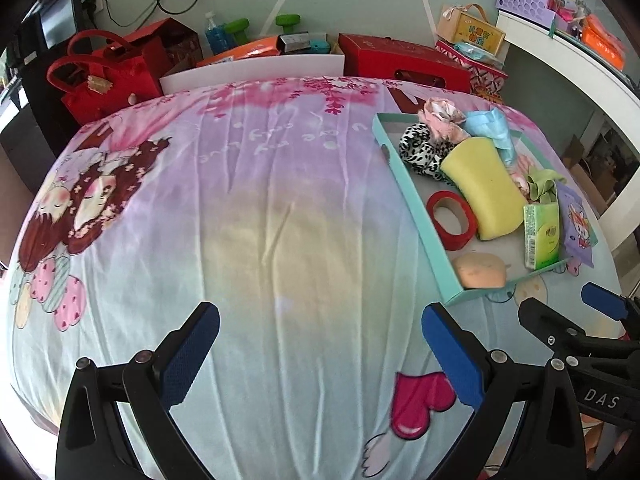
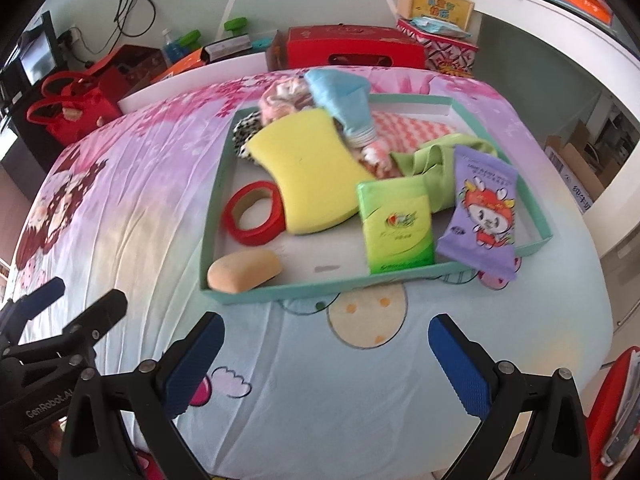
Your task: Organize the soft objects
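Observation:
A teal tray [image 2: 320, 289] [image 1: 404, 184] lies on the bed and holds a yellow sponge [image 2: 312, 168] [image 1: 486, 184], a red tape ring [image 2: 254, 214] [image 1: 450, 218], a tan bun-shaped squishy [image 2: 244, 266] [image 1: 482, 270], a green tissue pack [image 2: 396, 226] [image 1: 542, 236], a purple wipes pack [image 2: 482, 212], a leopard scrunchie [image 1: 420, 150], a pink scrunchie [image 1: 440, 114], and blue [image 2: 344, 96] and green [image 2: 432, 160] cloths. My left gripper [image 1: 320, 344] is open and empty over the bare sheet, left of the tray. My right gripper [image 2: 326, 356] is open and empty just in front of the tray.
The bed has a cartoon sheet [image 1: 248, 208]. Red bags [image 1: 104, 76], red boxes [image 1: 400, 62], a bottle [image 1: 214, 34] and a yellow carton [image 1: 470, 28] stand behind the bed. A white shelf [image 1: 568, 60] runs along the right.

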A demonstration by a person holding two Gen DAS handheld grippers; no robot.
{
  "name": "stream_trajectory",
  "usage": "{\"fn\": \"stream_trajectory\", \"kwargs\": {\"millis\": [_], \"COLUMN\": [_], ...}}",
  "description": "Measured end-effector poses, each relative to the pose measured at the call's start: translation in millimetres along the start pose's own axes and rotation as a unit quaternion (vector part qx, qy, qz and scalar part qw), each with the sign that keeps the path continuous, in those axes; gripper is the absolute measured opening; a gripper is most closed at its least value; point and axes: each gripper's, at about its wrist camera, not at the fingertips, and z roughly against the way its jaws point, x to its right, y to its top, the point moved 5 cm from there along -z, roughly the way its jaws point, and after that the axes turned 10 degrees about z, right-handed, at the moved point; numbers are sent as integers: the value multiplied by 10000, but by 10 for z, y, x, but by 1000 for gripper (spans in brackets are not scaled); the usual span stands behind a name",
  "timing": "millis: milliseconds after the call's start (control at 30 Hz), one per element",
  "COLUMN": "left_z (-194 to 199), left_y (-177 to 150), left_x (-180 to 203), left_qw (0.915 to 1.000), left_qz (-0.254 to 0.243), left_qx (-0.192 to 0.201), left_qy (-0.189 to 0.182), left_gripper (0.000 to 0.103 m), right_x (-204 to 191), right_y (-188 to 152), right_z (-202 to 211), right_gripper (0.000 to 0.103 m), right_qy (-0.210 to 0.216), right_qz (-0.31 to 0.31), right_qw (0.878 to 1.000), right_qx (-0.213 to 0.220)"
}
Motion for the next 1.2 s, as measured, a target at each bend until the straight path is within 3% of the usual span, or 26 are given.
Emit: {"fn": "stream_trajectory", "kwargs": {"millis": [367, 733, 1200], "left_z": [26, -222, -367], "left_y": [-69, -209, -305], "left_x": [-288, -384, -481], "left_qw": [9988, 9971, 9956], "left_qz": [83, 213, 408], "left_qx": [144, -192, -436], "left_qy": [471, 705, 719], "left_gripper": [101, 101, 101], "right_x": [-226, -238, -187], "right_y": [-66, -102, -146], "right_z": [-109, -211, -345], "right_gripper": [103, 103, 103], "right_qy": [71, 61, 44], "right_qz": [231, 223, 99], "right_qw": [9996, 9994, 9992], "right_qx": [-149, -262, -374]}}
